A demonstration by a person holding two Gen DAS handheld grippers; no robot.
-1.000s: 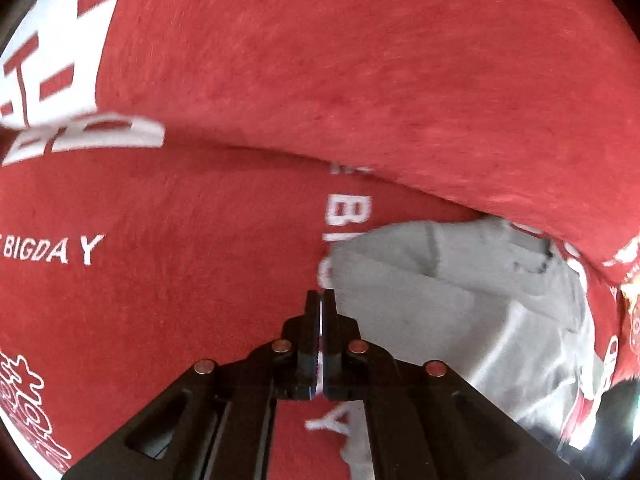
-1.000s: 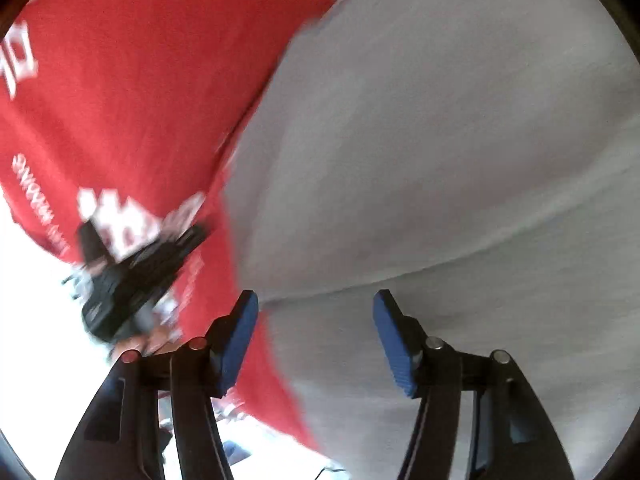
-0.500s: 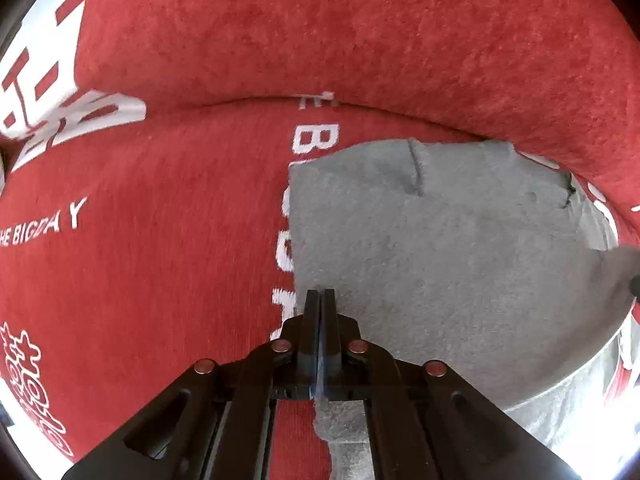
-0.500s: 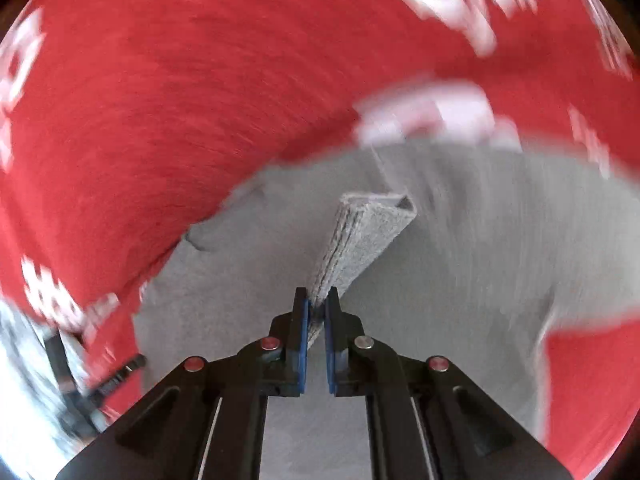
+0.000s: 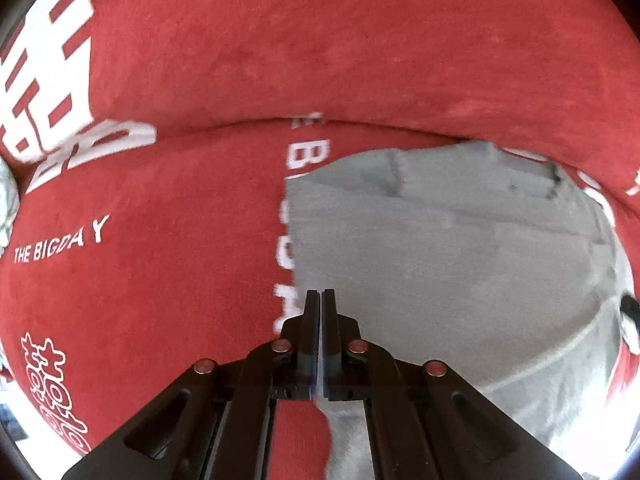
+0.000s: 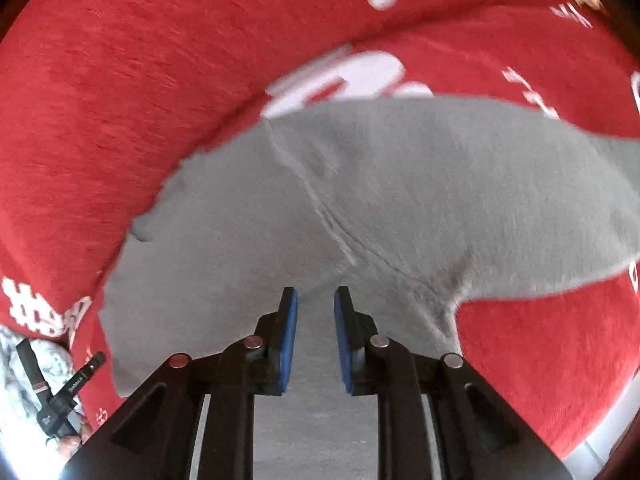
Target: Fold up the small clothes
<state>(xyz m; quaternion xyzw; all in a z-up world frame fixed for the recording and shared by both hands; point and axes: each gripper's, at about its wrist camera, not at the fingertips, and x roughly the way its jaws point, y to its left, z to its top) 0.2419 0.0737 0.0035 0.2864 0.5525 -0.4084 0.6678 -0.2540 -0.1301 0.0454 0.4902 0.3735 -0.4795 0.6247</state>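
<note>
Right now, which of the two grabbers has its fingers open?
The right gripper: its blue pads stand apart above the grey garment. The left gripper is pressed shut.

A red cloth [image 5: 168,240] with white printed lettering covers the surface and rises in a soft fold [image 5: 320,40] behind. One line on it reads "THE BIGDAY" [image 5: 60,242]. In the right wrist view, a black handle-like device [image 6: 56,396] lies at the lower left edge beside pale patterned fabric [image 6: 24,364].
</note>
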